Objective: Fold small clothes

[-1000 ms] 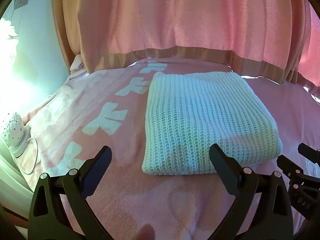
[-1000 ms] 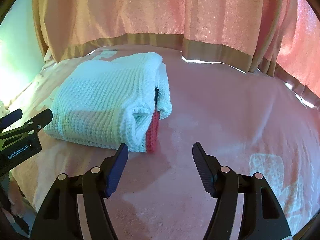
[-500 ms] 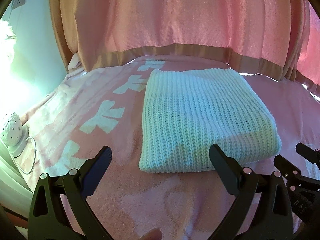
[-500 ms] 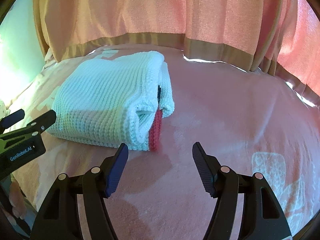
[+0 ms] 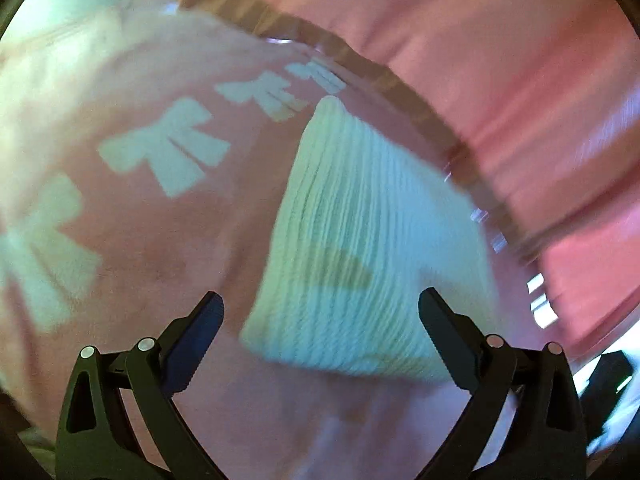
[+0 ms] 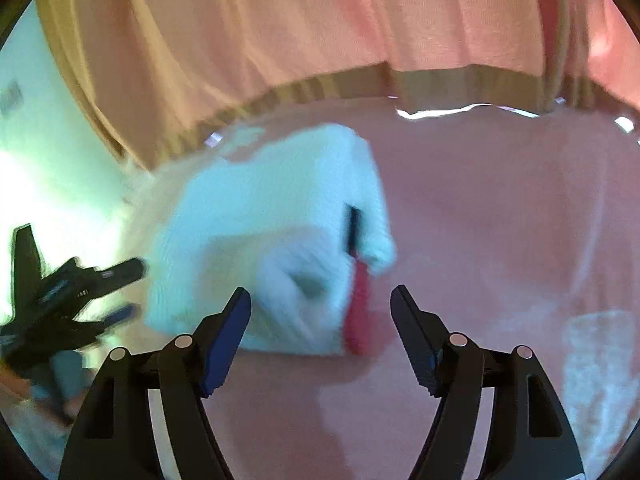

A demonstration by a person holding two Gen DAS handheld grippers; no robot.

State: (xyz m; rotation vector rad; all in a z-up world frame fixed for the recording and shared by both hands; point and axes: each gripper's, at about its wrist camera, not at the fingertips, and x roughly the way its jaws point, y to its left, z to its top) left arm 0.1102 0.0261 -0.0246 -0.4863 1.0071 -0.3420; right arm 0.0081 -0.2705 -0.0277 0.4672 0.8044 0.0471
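Both hand-held grippers, left [image 5: 320,320] and right [image 6: 320,312], gape empty above the folded white knit [image 5: 360,240] on the bed [image 5: 160,240], the right's jaws having just widened

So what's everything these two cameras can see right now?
folded knit garment: one, white, lying on the pink blanket ahead of both claws; blurred in both views
red strip: one, red, sticking out at the near end of the folded garment in the right view
blanket: one, pink with pale bow shapes, spread under the garment
curtain: one, pink with a tan band along its lower edge, hanging behind the blanket
wall: pale, at the left edge of the right view
left claw: one, black, jaws open, nothing between them
right claw: one, black, jaws open and just opened wider, holding nothing
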